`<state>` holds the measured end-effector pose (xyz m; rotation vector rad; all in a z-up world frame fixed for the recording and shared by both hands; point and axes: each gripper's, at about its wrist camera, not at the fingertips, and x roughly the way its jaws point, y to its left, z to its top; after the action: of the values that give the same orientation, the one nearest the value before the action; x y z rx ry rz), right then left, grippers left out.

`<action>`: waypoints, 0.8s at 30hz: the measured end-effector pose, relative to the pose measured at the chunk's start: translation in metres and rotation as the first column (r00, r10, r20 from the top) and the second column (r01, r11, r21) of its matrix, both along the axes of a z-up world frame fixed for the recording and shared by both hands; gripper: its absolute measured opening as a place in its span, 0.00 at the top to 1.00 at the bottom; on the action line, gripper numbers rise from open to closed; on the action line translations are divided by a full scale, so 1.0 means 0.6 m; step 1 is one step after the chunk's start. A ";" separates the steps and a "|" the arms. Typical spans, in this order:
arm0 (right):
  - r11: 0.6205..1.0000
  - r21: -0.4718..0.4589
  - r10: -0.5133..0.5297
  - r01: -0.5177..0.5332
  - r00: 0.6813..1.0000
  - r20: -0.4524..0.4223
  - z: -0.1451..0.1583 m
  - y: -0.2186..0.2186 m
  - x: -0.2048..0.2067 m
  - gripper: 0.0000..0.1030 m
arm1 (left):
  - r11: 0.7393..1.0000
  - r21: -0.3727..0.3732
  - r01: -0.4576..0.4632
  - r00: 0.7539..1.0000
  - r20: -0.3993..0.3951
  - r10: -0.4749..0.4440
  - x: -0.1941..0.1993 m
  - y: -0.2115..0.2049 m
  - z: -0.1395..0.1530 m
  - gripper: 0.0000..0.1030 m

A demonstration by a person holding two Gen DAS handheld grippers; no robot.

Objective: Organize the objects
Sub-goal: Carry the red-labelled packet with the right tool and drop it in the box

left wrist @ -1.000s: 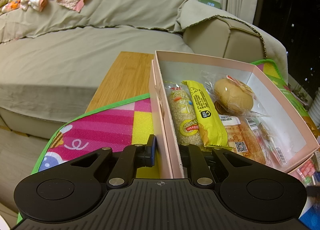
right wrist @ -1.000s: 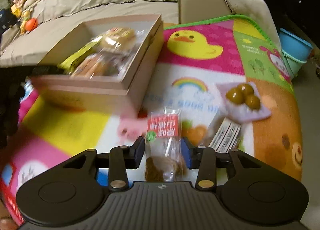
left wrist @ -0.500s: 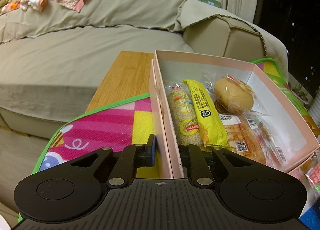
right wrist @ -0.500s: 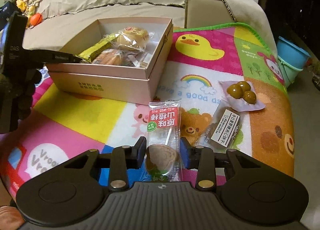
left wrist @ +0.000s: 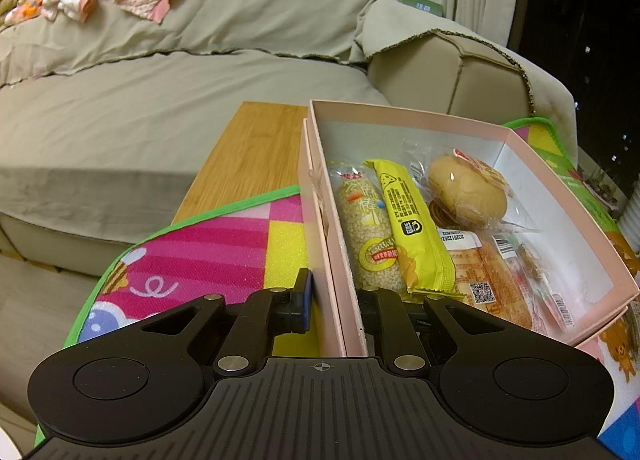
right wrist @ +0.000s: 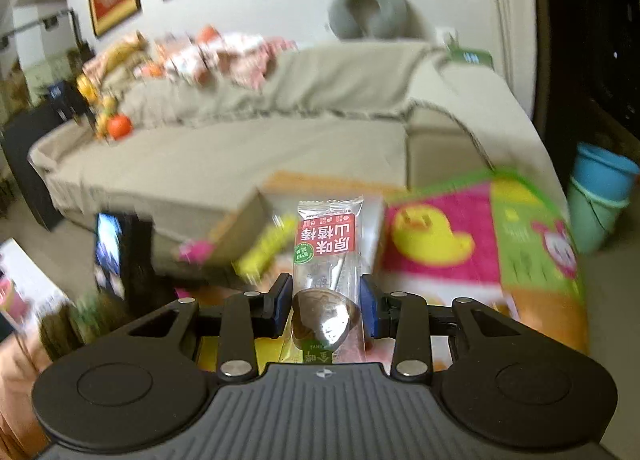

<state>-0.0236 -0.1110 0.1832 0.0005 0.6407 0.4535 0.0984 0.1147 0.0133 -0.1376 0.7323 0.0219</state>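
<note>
Bright play mat [left wrist: 224,252] covers the surface; the pink box [left wrist: 344,260] on it is clamped at its near wall by the left hand-held gripper [left wrist: 332,300]. Right hand-held gripper [right wrist: 326,308] — clamped on the lollipop packet [right wrist: 326,244], its long axis pointing ahead — hangs above the mat, the box ahead and slightly left.

Matt pink cardboard box [left wrist: 472,127] with a white paper lining; glossy yellow foil wrapper [left wrist: 408,219] and clear, shiny plastic round the bun [left wrist: 466,189]; smooth grained wood counter [left wrist: 248,155]; woven, brightly printed play mat [left wrist: 208,256]; soft matt cloth sofa cover [left wrist: 160,99]; glossy clear lollipop wrapper [right wrist: 326,260] between matt black plastic fingers [right wrist: 280,300]
</note>
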 end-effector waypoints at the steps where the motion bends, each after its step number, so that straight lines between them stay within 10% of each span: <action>1: 1.000 0.015 0.010 -0.010 1.000 0.017 0.010 0.011 0.010 0.66 | 1.000 0.000 0.000 1.000 0.000 0.000 0.000 0.000 0.000 0.86; 13: 0.984 0.178 0.031 -0.030 1.000 0.000 0.032 0.129 0.187 0.62 | 1.000 0.001 0.002 1.000 0.000 -0.002 0.000 0.001 0.000 0.86; 24: 0.994 0.021 -0.105 0.107 0.992 -0.069 -0.083 0.055 0.148 0.45 | 1.000 -0.001 0.005 1.000 0.004 -0.005 0.000 0.002 0.002 0.85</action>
<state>0.0649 -0.0782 0.1334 0.0729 0.6987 0.3598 0.0982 0.1161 0.0144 -0.1368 0.7289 0.0164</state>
